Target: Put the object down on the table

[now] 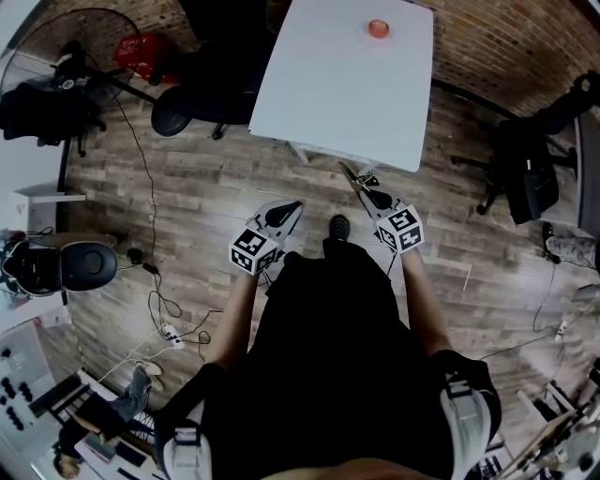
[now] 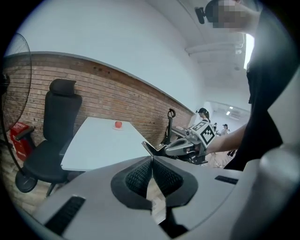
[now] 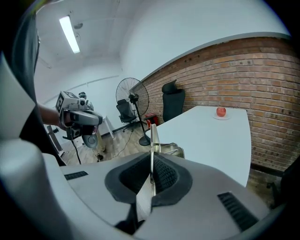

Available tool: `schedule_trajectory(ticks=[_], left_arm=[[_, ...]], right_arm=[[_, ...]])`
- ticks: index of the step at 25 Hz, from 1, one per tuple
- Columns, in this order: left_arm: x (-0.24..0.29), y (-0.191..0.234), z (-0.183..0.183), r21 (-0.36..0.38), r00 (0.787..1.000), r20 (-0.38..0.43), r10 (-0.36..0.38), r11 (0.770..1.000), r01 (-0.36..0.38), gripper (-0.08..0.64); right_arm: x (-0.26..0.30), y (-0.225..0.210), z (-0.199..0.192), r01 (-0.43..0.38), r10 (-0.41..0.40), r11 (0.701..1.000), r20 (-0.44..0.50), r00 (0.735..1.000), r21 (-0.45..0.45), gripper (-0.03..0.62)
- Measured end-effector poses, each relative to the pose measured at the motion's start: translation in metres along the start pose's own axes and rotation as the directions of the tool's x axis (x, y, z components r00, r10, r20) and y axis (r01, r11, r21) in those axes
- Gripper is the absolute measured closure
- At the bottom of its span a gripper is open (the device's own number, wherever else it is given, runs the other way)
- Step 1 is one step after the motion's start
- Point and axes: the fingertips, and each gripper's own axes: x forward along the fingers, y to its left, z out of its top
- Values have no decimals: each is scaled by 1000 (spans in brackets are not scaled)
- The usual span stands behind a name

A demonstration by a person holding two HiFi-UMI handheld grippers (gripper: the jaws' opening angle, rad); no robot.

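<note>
Carry-in step, by the look of it: not yet over the desk (image 1: 328, 103). Right tongs (image 1: 373, 197) pinched tight on a thin metal object (image 1: 354, 175), gripped edge-on between the pads, front end poking toward the desk's near edge but short of it, above the wooden floor (image 1: 216, 187). Left tongs (image 1: 291, 208) pressed together with nothing between them, likewise short of the desk's near edge, about as far back from it as the right pair. On the desk, near its far edge, a small red fruit (image 1: 378, 28) on a saucer. Next, probably: reach forward to bring the metal object over the near part of the desk, well apart from the fruit; lower to contact with the top; then spread the right tongs and draw back. Worth lowering gently and flat, to avoid tipping or clatter on release.
</note>
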Motion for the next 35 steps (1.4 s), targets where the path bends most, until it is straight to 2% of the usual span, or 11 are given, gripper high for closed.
schedule_trajectory(ticks=[10, 18, 22, 29, 35], left_arm=[[26, 7, 21, -17, 998, 42, 48, 999, -47, 538], [49, 15, 28, -27, 996, 31, 85, 996, -84, 538], [57, 12, 33, -34, 997, 39, 65, 997, -64, 538], [68, 29, 37, -17, 999, 6, 45, 999, -45, 538], [87, 50, 54, -5, 1000, 18, -10, 1000, 10, 538]], right_arm=[[11, -21, 3, -69, 69, 998, -19, 997, -13, 594], [16, -44, 6, -97, 96, 995, -30, 995, -31, 594], [17, -54, 8, -89, 87, 995, -36, 996, -35, 594], [26, -65, 20, -57, 56, 998, -28, 998, -24, 594], [33, -79, 21, -12, 12, 1000, -51, 999, -8, 594]])
